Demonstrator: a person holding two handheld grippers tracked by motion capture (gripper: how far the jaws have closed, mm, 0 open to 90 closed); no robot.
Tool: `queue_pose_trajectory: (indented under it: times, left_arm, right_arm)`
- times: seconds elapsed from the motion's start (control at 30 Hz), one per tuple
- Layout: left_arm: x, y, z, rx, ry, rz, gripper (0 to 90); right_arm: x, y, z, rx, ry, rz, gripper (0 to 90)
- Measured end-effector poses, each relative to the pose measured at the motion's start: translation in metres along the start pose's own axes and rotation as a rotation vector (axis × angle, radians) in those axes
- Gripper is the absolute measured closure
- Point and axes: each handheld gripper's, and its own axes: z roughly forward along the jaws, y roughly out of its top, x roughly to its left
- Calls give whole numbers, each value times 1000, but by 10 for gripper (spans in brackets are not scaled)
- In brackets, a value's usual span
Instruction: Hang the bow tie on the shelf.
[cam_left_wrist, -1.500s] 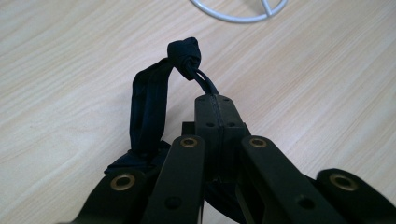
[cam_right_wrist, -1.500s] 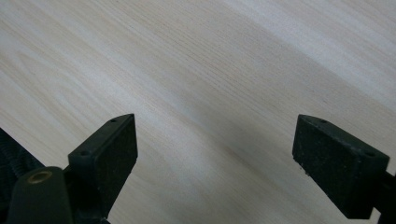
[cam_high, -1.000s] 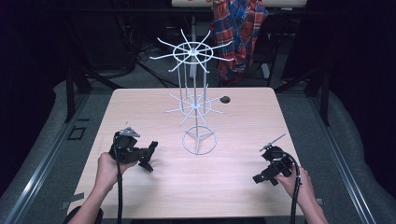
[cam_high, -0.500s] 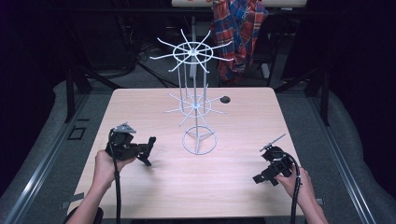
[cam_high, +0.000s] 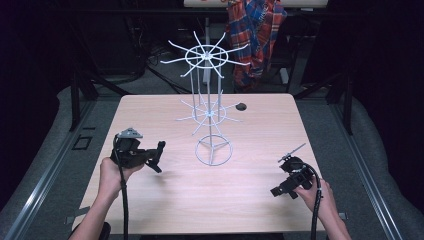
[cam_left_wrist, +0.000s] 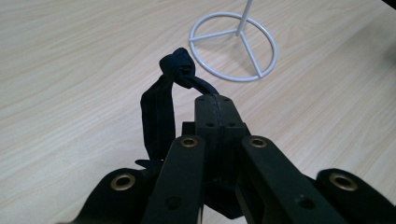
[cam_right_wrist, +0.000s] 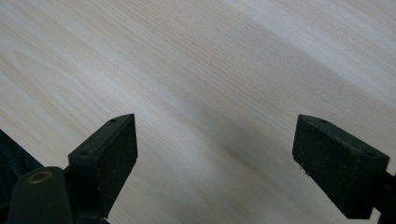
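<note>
Left gripper (cam_high: 159, 151) shifted rackward, pale wood table (cam_high: 240, 195), dark room

Bright light falls on the table (cam_high: 210, 200), dark surroundings, soft shadows, slightly blurry.

The worktop (cam_left_wrist: 70, 70) is pale, smooth, matt wood-grain laminate, the stand (cam_left_wrist: 232, 46) is thin white-coated metal wire, the dark band (cam_left_wrist: 159, 107) looks like soft matt cloth, and both grippers' black jaws are matt plastic with rough-textured pads (cam_right_wrist: 116, 154).
</note>
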Motion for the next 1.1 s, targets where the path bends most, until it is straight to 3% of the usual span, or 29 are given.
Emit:
queue_pose_trajectory:
  times: [0.6, 1.1]
  left_arm:
    - [5, 17, -12, -82, 17, -15, 900]
    - [7, 30, -15, -119, 18, -18, 900]
  right_arm:
    - [0, 0, 0, 2, 0, 1, 136]
    - [0, 1, 0, 4, 0, -4, 137]
